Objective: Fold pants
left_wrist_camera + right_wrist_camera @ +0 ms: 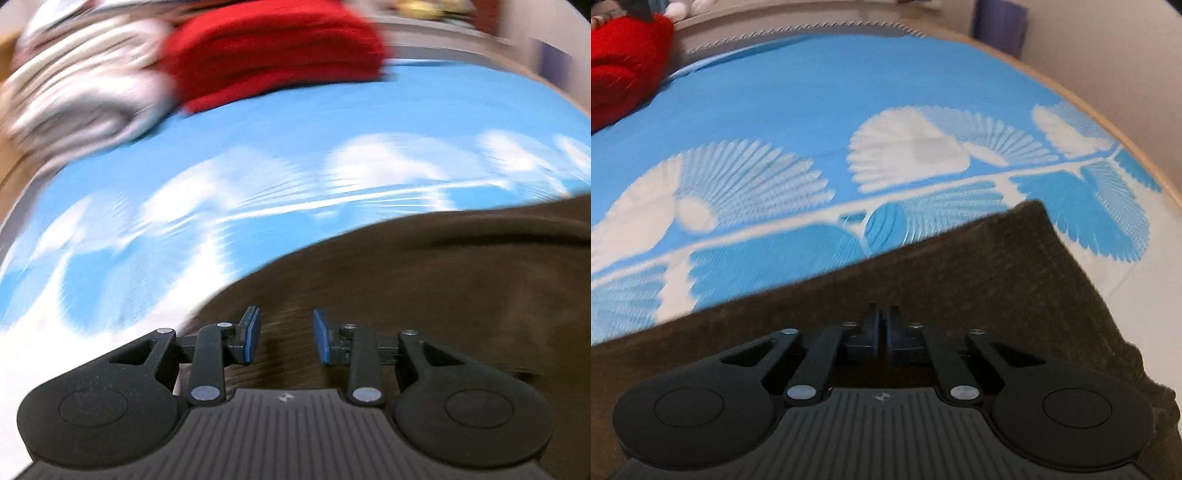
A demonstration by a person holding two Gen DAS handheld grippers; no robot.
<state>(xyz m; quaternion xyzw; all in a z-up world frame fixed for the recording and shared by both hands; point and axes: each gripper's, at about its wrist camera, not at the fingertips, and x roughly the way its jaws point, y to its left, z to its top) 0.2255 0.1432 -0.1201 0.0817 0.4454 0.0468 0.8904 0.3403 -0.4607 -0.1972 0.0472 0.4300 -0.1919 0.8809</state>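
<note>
The dark brown pants (424, 280) lie on a blue and white patterned bedspread (280, 147). My left gripper (286, 338) is open, its blue pads apart just above the brown cloth near its left edge. The left wrist view is motion-blurred. In the right wrist view the pants (960, 266) spread under my right gripper (884, 325), with one corner pointing to the far right. The right jaws are closed together over the cloth; whether they pinch a fold is hidden.
A folded red garment (273, 51) and a white-grey striped bundle (81, 92) sit at the far left of the bed. The red garment also shows in the right wrist view (624, 62). The bed's wooden edge (1071, 96) curves along the right, with a wall beyond.
</note>
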